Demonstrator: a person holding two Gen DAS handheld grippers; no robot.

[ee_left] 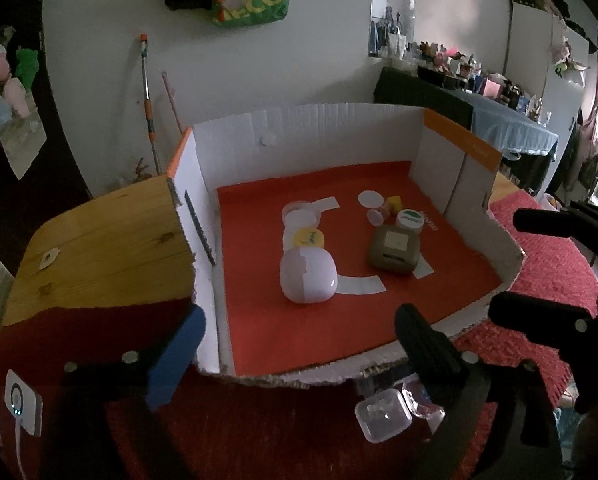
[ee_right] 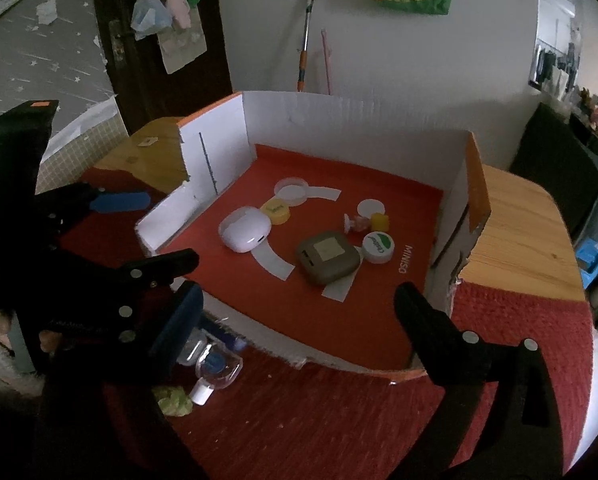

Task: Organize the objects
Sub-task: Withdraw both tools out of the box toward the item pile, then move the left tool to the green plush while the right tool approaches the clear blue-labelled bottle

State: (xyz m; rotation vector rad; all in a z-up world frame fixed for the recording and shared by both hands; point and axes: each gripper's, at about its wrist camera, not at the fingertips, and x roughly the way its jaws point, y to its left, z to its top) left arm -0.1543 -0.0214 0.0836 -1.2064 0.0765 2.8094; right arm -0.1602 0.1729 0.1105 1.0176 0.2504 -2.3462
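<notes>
A white cardboard box (ee_left: 307, 128) with a red floor holds the objects. Inside lie a white rounded case (ee_left: 307, 275), a yellow-lidded jar (ee_left: 309, 237), a clear round tub (ee_left: 301, 213), an olive square case (ee_left: 394, 250), a green-and-white lid (ee_left: 410, 220), a white disc (ee_left: 371, 200) and a small yellow block (ee_left: 395, 203). My left gripper (ee_left: 299, 344) hangs open before the box's front edge, nothing between its fingers. My right gripper (ee_right: 299, 320) is likewise open and empty, near the front edge. The white case (ee_right: 245, 232) and olive case (ee_right: 327, 256) lie beyond it.
The box stands on a wooden table (ee_left: 99, 236) with a red woven mat (ee_left: 547, 256) under its front. Two small clear plastic boxes (ee_left: 383, 414) lie on the mat by the left gripper. A small clear bottle (ee_right: 219, 366) and a green crumpled scrap (ee_right: 175, 400) lie near the right gripper.
</notes>
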